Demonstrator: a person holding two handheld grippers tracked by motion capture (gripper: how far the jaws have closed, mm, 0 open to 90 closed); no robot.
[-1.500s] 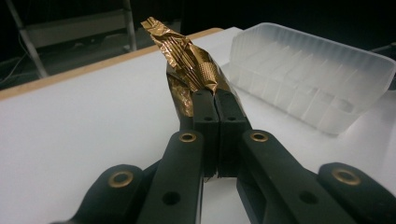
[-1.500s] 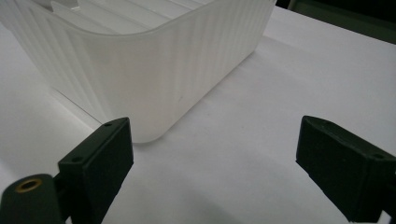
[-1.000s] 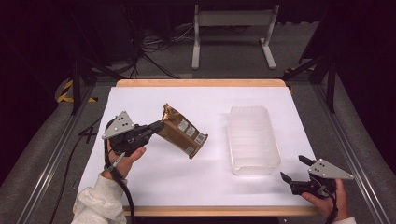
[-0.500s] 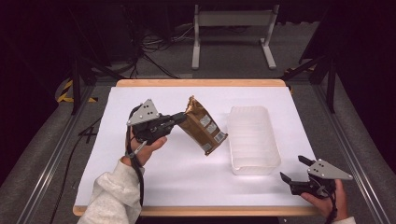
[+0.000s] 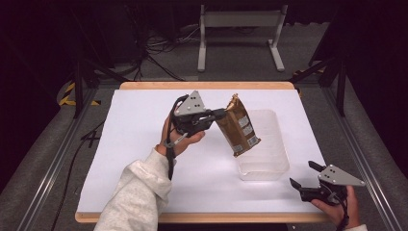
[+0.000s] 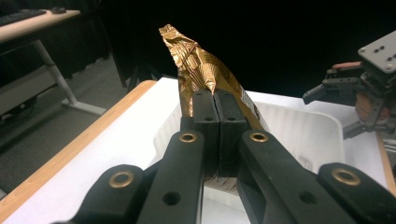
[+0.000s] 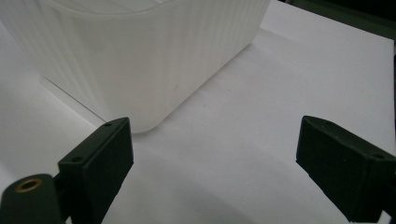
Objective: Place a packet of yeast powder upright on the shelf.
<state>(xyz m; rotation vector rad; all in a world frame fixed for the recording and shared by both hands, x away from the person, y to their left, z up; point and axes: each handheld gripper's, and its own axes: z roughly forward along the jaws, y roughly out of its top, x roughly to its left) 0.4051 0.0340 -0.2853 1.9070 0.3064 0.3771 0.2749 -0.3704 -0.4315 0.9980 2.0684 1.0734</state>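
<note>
A gold-brown foil snack bag point(image 5: 238, 130) with white labels hangs tilted in the air, over the left edge of a clear plastic bin point(image 5: 269, 163). My left gripper point(image 5: 220, 114) is shut on the bag's upper part. In the left gripper view the two pads point(image 6: 205, 112) press together on the crinkled foil of the bag point(image 6: 196, 60), with the bin point(image 6: 322, 121) below and beyond it. My right gripper point(image 5: 303, 174) rests open near the table's front right corner. Nothing is between its jaws point(image 7: 219, 158), and the ribbed wall of the bin point(image 7: 140, 56) stands just ahead.
The table is covered in a white sheet point(image 5: 130, 144) with a wooden edge point(image 5: 202, 217). A metal stand point(image 5: 238, 29) and cables lie on the floor beyond the far edge. A light-grey sleeve point(image 5: 137, 192) reaches in from the front.
My left gripper has carried the bag to the right and a little higher, from the table's left-middle to over the bin's edge. The right gripper has stayed where it was.
</note>
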